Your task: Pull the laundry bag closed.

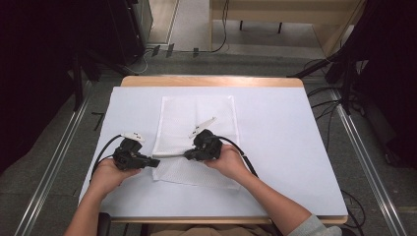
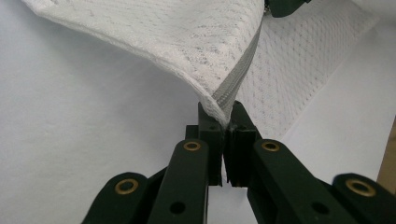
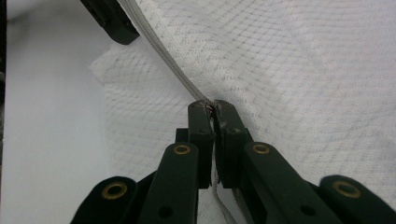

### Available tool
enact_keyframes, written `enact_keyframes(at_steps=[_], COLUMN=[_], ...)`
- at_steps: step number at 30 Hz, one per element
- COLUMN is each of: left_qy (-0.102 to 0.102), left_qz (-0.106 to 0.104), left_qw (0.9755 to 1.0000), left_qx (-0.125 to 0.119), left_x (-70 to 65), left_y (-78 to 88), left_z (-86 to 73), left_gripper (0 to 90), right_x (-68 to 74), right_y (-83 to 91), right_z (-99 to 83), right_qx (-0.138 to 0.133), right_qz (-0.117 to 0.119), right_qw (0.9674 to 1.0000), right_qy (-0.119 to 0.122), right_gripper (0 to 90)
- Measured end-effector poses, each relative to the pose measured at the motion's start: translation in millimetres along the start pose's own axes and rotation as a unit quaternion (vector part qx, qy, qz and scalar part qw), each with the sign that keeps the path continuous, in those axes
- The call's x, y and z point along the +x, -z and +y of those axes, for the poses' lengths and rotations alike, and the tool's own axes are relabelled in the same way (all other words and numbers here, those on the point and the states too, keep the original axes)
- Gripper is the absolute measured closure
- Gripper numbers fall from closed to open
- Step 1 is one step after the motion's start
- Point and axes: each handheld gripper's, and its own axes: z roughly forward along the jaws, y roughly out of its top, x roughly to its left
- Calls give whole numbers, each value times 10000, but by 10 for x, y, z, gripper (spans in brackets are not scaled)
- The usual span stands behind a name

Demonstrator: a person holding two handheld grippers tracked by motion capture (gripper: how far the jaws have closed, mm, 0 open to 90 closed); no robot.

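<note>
Here, both claws, left gripper (image 1: 156,162) and right gripper (image 1: 187,156), pinch the zipper edge (image 2: 236,77) of a soft, light mesh bag (image 1: 196,123), likely its firmest hold.

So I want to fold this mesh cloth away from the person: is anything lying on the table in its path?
Nothing visible does. Both the left gripper and right gripper are shut on the mesh cloth's zipper edge, and the white table cover beyond is bare.
</note>
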Motion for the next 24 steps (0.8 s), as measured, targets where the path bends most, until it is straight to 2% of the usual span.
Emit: enact_keyframes(at_steps=[17, 21, 24], left_qy=[-10, -21, -23], left_qz=[-40, -47, -77], left_qw=[10000, 10000, 10000], left_qx=[38, 36, 13], left_x=[6, 5, 10], left_y=[2, -1, -1], left_z=[-10, -13, -16], left_gripper=[879, 879, 879], right_x=[16, 9, 13], right_y=[60, 79, 98], right_z=[-36, -60, -74], right_qx=[46, 42, 70], right_qz=[-40, -16, -50], right_qw=[10000, 10000, 10000], right_qy=[73, -17, 13], right_gripper=[883, 883, 883])
